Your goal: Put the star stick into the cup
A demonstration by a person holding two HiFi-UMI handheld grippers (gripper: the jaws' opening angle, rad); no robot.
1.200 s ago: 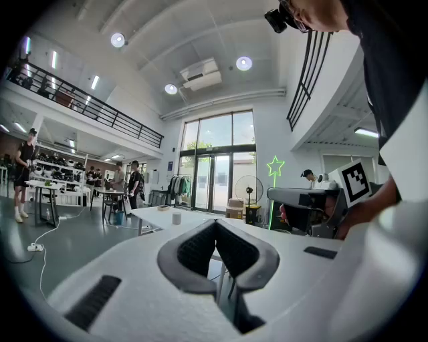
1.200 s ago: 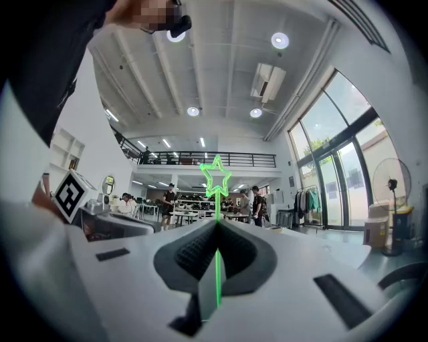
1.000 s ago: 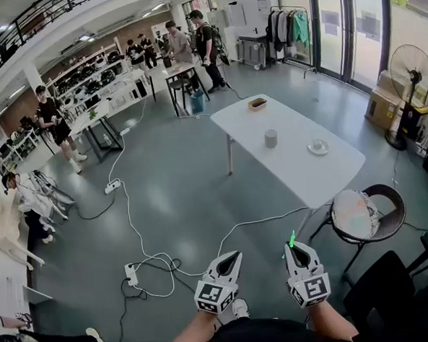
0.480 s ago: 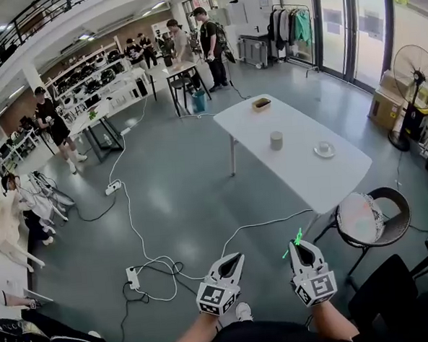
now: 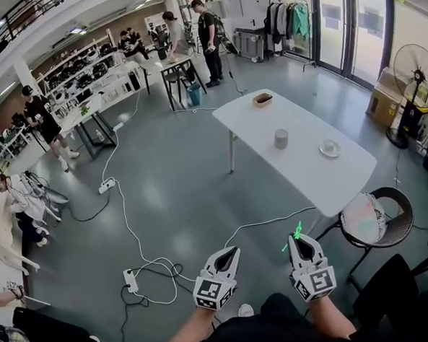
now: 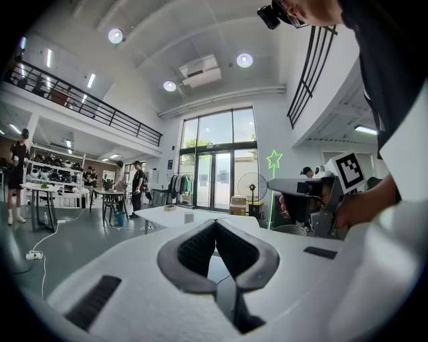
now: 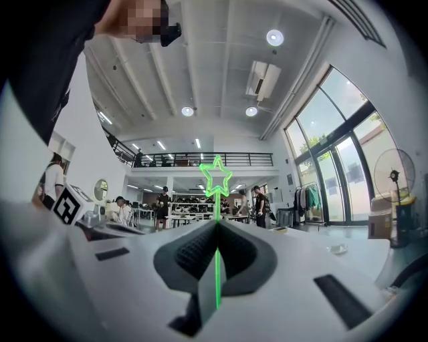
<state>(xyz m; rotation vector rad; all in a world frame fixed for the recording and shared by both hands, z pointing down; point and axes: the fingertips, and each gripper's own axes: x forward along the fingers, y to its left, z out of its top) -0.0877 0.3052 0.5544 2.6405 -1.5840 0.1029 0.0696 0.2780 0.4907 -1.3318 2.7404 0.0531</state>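
My right gripper (image 5: pixel 300 243) is shut on a green star stick (image 5: pixel 295 235), whose star tip sticks out past the jaws. In the right gripper view the star stick (image 7: pixel 216 180) rises straight up from the closed jaws of that gripper (image 7: pixel 217 226). My left gripper (image 5: pixel 229 256) is beside it, shut with nothing in it; its jaws meet in the left gripper view (image 6: pixel 216 224). A grey cup (image 5: pixel 281 138) stands far ahead on the white table (image 5: pixel 345 180). Both grippers hang low over the floor, well short of the table.
A small bowl (image 5: pixel 262 98) and a saucer with a cup (image 5: pixel 330 148) also sit on the table. A round chair (image 5: pixel 369 218) stands by its near corner. White cables and a power strip (image 5: pixel 130 280) lie on the floor. A fan (image 5: pixel 414 75) is at right; people stand far back.
The view has moved slightly forward and toward the table. Both grippers stay shut, and the star stick stays in the right one.
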